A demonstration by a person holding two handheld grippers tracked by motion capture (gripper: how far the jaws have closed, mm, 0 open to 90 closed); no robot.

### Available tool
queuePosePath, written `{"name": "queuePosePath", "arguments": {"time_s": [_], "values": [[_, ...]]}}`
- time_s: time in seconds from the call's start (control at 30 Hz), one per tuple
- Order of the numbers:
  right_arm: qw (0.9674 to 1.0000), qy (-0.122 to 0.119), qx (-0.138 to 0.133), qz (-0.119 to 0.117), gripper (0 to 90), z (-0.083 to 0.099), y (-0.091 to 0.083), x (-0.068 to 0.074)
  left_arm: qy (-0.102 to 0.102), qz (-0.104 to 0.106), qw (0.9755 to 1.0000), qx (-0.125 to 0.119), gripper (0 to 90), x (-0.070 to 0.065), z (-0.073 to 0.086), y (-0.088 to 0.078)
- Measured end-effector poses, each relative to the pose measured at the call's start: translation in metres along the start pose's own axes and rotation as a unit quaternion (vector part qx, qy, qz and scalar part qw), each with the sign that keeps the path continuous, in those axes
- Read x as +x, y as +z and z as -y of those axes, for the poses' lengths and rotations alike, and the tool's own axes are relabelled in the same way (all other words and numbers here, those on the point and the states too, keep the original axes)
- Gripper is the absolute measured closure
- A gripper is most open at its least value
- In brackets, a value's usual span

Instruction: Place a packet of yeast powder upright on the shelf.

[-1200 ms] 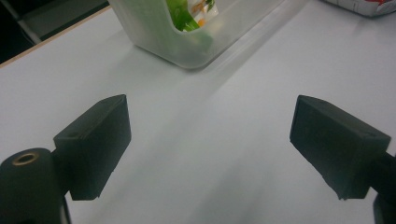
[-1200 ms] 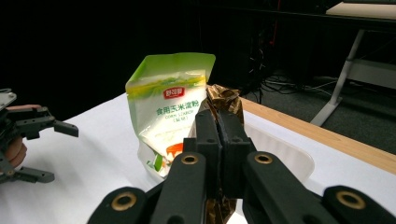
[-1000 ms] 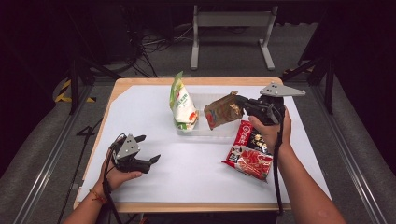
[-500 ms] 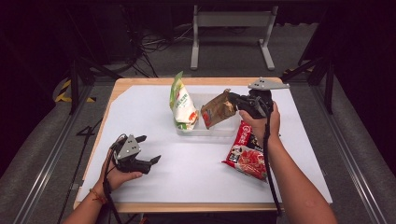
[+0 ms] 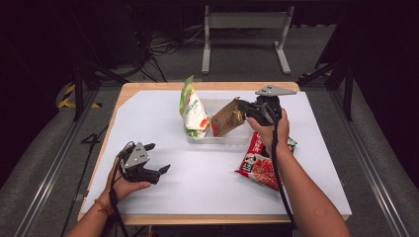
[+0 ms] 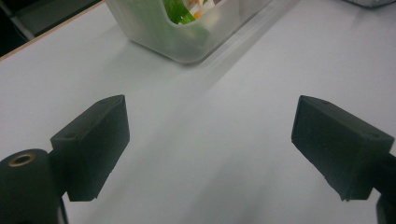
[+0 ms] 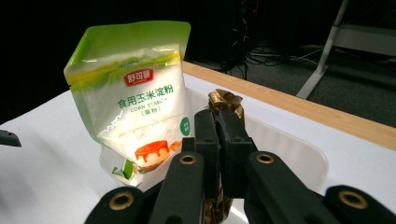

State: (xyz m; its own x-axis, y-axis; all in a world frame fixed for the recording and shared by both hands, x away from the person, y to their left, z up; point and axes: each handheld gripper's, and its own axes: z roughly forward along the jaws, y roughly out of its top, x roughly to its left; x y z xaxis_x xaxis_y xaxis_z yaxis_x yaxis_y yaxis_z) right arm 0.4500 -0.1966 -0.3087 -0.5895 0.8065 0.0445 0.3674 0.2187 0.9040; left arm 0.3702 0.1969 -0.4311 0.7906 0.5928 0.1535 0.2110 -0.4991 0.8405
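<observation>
At the left of the table, the left gripper [image 5: 157, 159] rests low over the white sheet [image 5: 148, 118] in the person's left hand [image 5: 123, 185], its jaws spread wide apart with nothing between them (the left gripper view has bare sheet between the two black pads [image 6: 93, 144]). Toward the middle stands a clear plastic tub [image 5: 220, 139]. A green-and-white pouch of corn starch [image 5: 193, 112] stands upright at the tub's left end, leaning slightly. Just to its right a brown-gold snack packet [image 5: 226, 117] tilts over the tub, and the right gripper [image 5: 243, 108] is clamped on the packet's upper edge, jaws pressed close together on the thin foil [image 7: 223, 103]. Whether the packet's lower end touches the tub floor is hard to tell from here. Nearer the person, by the right forearm, a red noodle packet [image 5: 259, 160] lies flat on the sheet, outside the tub
</observation>
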Motion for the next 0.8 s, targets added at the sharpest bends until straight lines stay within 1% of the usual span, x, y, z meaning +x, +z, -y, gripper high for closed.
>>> {"name": "queuePosePath", "arguments": {"time_s": [0.17, 0.23, 0.3, 0.37, 0.5, 0.57, 0.73, 0.8], "values": [[1.0000, -0.004, 0.003, -0.005, 85.0, 0.003, 0.006, 0.002, 0.001, 0.002, 1.0000, -0.001, 12.1, 0.000, 0.000, 0.000], [0.9999, -0.004, 0.009, -0.010, 84.0, 0.005, 0.009, 0.003, 0.001, 0.002, 1.0000, 0.001, 12.1, 0.000, 0.000, 0.001], [0.9998, -0.008, 0.014, -0.009, 82.8, 0.007, 0.011, 0.005, 0.000, 0.004, 1.0000, 0.002, 12.1, 0.000, 0.000, 0.001], [0.9998, -0.008, 0.012, -0.012, 82.2, 0.007, 0.010, 0.005, 0.002, 0.005, 1.0000, 0.003, 12.1, 0.000, 0.000, 0.001], [0.9997, -0.011, 0.014, -0.013, 79.5, 0.009, 0.010, 0.003, 0.003, 0.002, 1.0000, 0.009, 12.1, 0.000, 0.000, 0.003], [0.9996, -0.012, 0.021, -0.013, 77.2, 0.010, 0.011, 0.001, 0.003, 0.002, 1.0000, 0.009, 12.1, 0.000, 0.000, 0.003], [0.9997, -0.015, 0.019, -0.010, 76.9, 0.011, 0.014, -0.002, 0.004, 0.003, 0.9999, 0.011, 12.0, -0.001, 0.000, 0.004], [0.9996, -0.018, 0.019, -0.006, 73.9, 0.010, 0.015, -0.002, 0.005, 0.003, 0.9999, 0.011, 12.0, -0.001, 0.000, 0.005]]}}
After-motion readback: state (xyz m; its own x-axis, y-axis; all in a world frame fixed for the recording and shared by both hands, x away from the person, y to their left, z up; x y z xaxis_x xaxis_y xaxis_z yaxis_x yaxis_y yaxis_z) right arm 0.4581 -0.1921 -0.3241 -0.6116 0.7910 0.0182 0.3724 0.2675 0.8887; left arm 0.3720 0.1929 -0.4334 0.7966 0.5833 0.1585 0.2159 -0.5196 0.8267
